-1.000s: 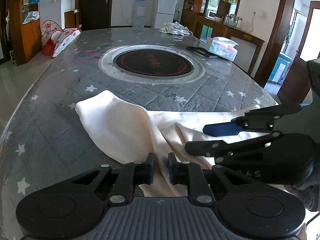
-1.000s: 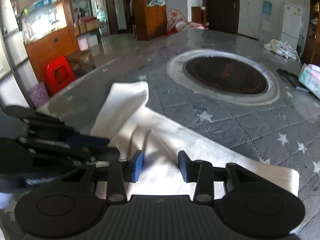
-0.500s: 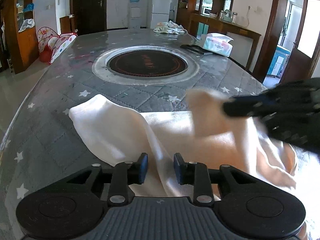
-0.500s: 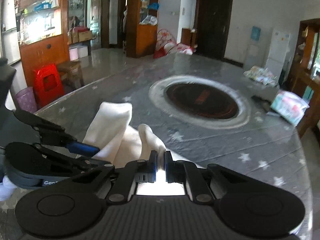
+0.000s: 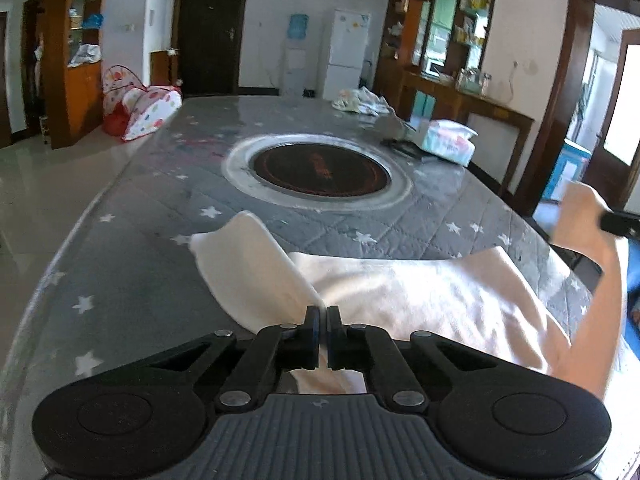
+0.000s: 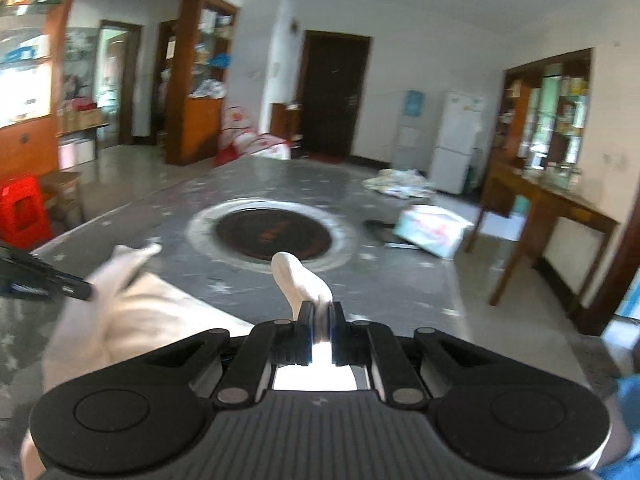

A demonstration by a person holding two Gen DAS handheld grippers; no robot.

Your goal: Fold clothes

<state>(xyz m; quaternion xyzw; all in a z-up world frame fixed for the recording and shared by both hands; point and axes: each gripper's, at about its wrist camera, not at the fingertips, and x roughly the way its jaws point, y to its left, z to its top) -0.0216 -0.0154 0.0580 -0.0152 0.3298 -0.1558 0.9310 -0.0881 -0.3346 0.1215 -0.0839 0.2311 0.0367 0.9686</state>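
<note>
The left tongs (image 5: 323, 314) sit low over the near edge of the grey quilted star-print tabletop (image 5: 132, 280), pointing along it, pressed together on a fold of the one cream-white soft cloth garment (image 5: 420, 292). The garment lies spread across the near tabletop, one corner standing up to the left. The right tongs (image 6: 319, 312) are raised and angled toward the room, pinching a bunched corner of the same garment, which pokes up past the fingertips; this view is blurred. Farther off lie one round dark glass hotplate (image 5: 322, 170) with a silver ring, one pastel tissue pack (image 5: 448, 142) and one crumpled pale cloth heap (image 5: 360, 102)
</note>
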